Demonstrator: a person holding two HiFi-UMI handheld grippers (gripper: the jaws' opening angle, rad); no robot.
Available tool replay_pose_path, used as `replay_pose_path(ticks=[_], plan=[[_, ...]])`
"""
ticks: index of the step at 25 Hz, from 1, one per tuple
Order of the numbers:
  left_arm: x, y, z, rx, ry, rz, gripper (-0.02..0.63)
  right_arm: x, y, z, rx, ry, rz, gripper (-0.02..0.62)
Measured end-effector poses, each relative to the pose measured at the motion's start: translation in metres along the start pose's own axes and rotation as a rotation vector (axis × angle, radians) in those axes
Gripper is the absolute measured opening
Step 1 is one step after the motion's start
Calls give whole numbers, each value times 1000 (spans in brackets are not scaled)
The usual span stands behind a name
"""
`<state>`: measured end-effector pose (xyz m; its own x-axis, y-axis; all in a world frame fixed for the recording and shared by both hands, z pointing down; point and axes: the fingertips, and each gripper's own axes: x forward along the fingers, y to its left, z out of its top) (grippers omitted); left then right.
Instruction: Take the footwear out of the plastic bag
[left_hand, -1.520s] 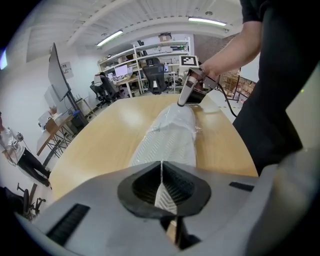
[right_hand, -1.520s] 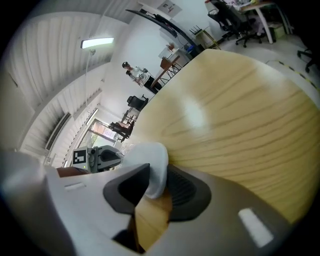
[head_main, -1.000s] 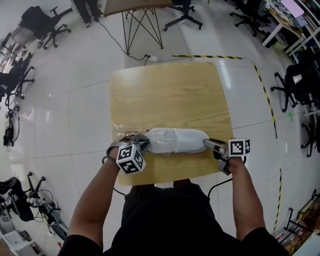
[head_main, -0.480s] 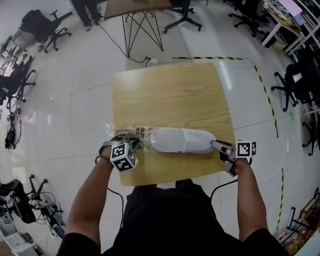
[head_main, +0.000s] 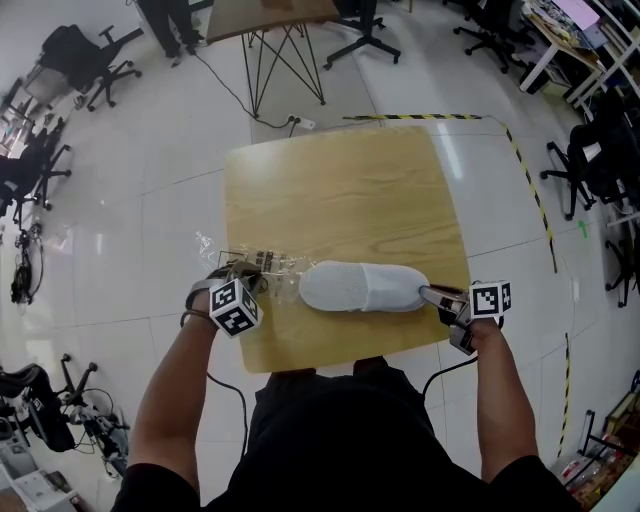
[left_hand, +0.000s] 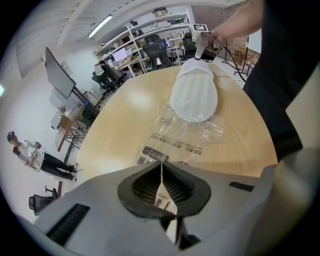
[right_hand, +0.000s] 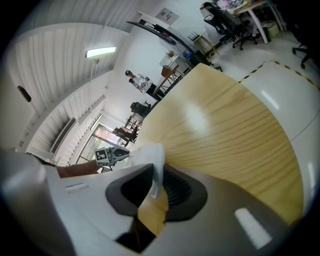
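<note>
Lower left of the head view first: my left gripper (head_main: 256, 274) is tipped steeply down over the near left edge of the wooden table (head_main: 340, 180). Its own view shows the jaws pressed together on a thin edge of the clear plastic bag (left_hand: 182, 135), the film pinched flat between the pads. The bag lies crumpled and mostly flat on the tabletop, running right from that gripper toward the middle. Moving right, the white slipper (head_main: 362, 286) lies lengthwise across the near part of the table, most of it bare. Its left end meets the bag's wrinkled mouth, and I can't tell whether the tip is inside the film. Far right now: my right gripper (head_main: 432, 295) sits at the table's near right edge, clamped on the slipper's other end. In the right gripper view white fabric is squeezed between its jaws.
</note>
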<state>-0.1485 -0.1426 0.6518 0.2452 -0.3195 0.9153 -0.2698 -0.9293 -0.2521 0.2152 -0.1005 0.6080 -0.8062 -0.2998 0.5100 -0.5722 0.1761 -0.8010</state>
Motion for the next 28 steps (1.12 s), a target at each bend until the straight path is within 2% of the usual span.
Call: replay_pose_path(ticks=[4, 9, 13, 17, 19, 22, 28], plan=[[0, 12, -9, 19, 38, 20, 14, 1, 4, -3, -9, 14, 3, 66], [-3, 39, -27, -5, 99, 82, 14, 6, 8, -15, -18, 40, 6, 66], [-11, 75, -38, -55, 149, 188, 11, 10, 7, -21, -16, 48, 10, 64], [-19, 107, -33, -149, 162, 273, 9, 12, 8, -23, -19, 60, 17, 64], [-22, 117, -13, -174, 125, 295, 9, 13, 9, -23, -22, 67, 20, 64], [-19, 118, 36, -151, 51, 292, 9, 17, 11, -27, -24, 78, 28, 64], [-1, 92, 141, -120, -104, 212, 9, 33, 18, -36, -26, 101, 39, 64]])
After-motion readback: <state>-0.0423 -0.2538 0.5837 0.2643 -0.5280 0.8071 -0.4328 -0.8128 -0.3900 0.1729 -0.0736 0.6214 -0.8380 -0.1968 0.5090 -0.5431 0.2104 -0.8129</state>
